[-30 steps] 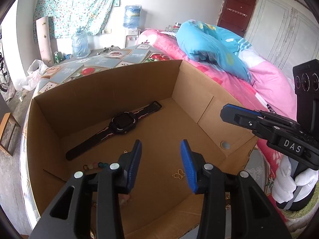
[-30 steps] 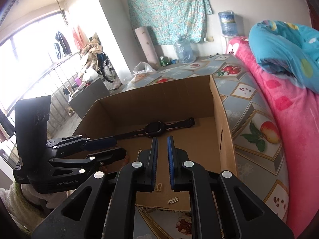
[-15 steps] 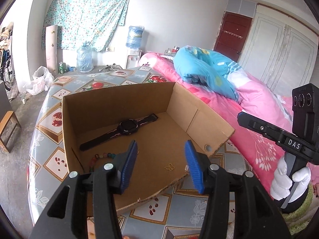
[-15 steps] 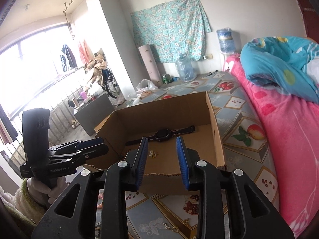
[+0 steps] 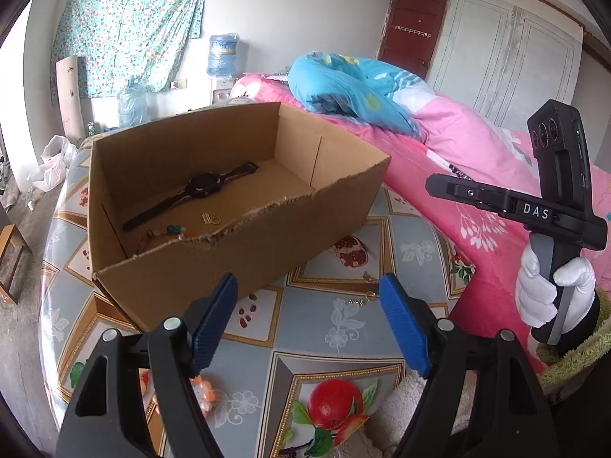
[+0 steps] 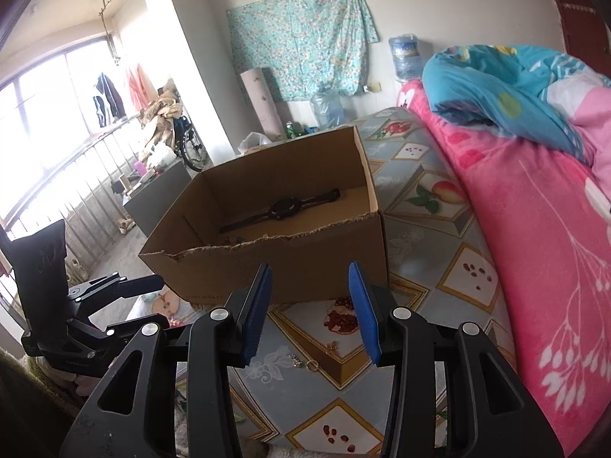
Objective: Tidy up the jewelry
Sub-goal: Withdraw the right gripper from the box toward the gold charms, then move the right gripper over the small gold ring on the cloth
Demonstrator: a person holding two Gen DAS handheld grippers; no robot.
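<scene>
An open cardboard box (image 5: 267,252) (image 6: 214,271) stands on the fruit-patterned bed cover (image 5: 336,343). Inside it lie a black watch (image 5: 202,185) (image 6: 284,208), a bead bracelet (image 5: 168,231) and a small gold piece (image 5: 212,217). In front of the box a little gold ring with a chain (image 5: 362,300) (image 6: 305,363) lies on the cover. My left gripper (image 5: 308,286) hovers before the box's near wall, jaws opening, nothing between them. My right gripper (image 6: 310,273) hangs just above the ring and chain, jaws also opening and empty.
Orange beads (image 5: 206,389) lie on the cover under my left finger. A pink blanket (image 6: 534,248) and a blue quilt (image 5: 351,87) rise on the right. A white-gloved hand (image 5: 542,294) holds the right gripper. Railing and clutter stand far left.
Both grippers have drawn back from over the box interior to in front of its near wall. Both pairs of jaws have spread wider.
</scene>
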